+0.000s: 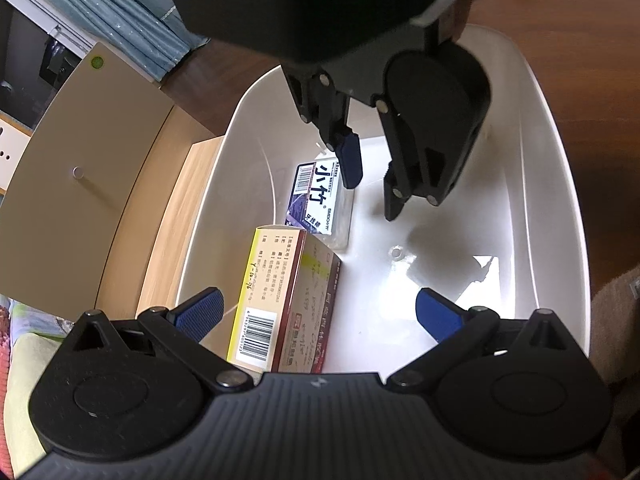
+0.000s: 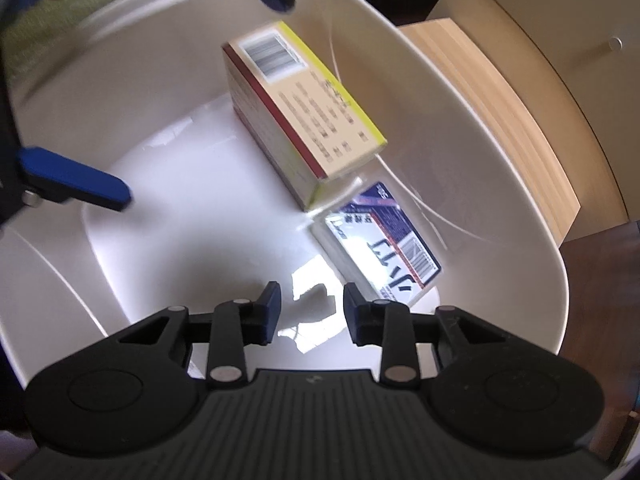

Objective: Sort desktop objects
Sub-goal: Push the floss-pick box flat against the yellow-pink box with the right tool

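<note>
Boxes in the white plastic basin (image 1: 560,184) number two. On the left a yellow-and-red carton (image 1: 288,300) stands on a long edge against the basin's side wall, its lower end cut off behind the left gripper (image 1: 320,312); just beyond it, touching at one corner, a clear-lidded floss-pick box (image 1: 318,200) lies flat on the floor, its small print too fine to read. Two grippers are over the basin. The left gripper's blue pads (image 1: 200,312) stand wide apart with nothing between them. To the right, the right gripper (image 1: 370,188) points steeply down above bare floor, its pads narrow but parted, empty; its upper body hides the basin's far rim. Outside, a pale wooden cabinet (image 1: 80,184) stands left.
</note>
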`<action>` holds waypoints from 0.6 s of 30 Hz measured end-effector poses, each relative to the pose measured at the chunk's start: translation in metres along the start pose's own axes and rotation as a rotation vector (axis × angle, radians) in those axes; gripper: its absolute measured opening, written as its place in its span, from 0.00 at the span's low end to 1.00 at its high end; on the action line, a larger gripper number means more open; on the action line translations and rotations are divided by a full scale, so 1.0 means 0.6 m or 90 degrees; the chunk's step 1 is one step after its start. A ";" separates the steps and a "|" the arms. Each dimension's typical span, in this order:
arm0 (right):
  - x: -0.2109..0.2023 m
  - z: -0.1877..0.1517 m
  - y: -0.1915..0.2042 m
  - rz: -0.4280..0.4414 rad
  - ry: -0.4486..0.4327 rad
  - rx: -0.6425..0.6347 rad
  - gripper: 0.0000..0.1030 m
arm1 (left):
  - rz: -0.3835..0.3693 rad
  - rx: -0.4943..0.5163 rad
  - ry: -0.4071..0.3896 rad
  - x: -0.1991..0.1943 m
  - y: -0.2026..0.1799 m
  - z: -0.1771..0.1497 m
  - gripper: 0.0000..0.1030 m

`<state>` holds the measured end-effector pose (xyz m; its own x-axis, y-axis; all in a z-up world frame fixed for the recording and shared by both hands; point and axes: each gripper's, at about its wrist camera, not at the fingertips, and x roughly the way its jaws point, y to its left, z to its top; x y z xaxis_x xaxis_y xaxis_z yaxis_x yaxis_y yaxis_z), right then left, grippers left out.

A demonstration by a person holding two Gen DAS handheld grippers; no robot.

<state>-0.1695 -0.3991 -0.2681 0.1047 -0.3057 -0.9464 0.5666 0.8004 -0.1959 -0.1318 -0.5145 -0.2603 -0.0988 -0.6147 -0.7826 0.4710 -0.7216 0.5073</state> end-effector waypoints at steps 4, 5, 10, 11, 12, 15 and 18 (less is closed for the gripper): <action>-0.019 -0.009 0.004 0.023 -0.015 0.017 0.29 | 0.007 -0.002 0.002 -0.023 -0.008 0.006 1.00; -0.019 -0.005 0.005 0.026 -0.017 0.016 0.29 | 0.009 -0.004 0.003 -0.027 -0.009 0.007 1.00; -0.013 0.017 -0.001 0.037 -0.026 0.019 0.30 | 0.011 -0.007 0.009 -0.058 -0.025 0.014 1.00; -0.008 0.024 -0.006 0.040 -0.028 0.023 0.30 | 0.011 -0.008 0.009 -0.064 -0.029 0.015 1.00; -0.004 0.031 -0.011 0.043 -0.029 0.027 0.30 | 0.011 -0.007 0.010 -0.071 -0.033 0.017 1.00; 0.001 0.043 -0.013 0.052 -0.036 0.039 0.30 | 0.012 -0.006 0.011 -0.088 -0.044 0.023 1.00; 0.001 0.049 -0.008 0.061 -0.037 0.050 0.31 | 0.012 -0.006 0.014 -0.106 -0.055 0.029 1.00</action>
<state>-0.1480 -0.4182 -0.2603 0.2077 -0.2615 -0.9426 0.6140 0.7850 -0.0824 -0.1564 -0.4571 -0.2208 -0.0704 -0.6211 -0.7806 0.4811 -0.7067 0.5188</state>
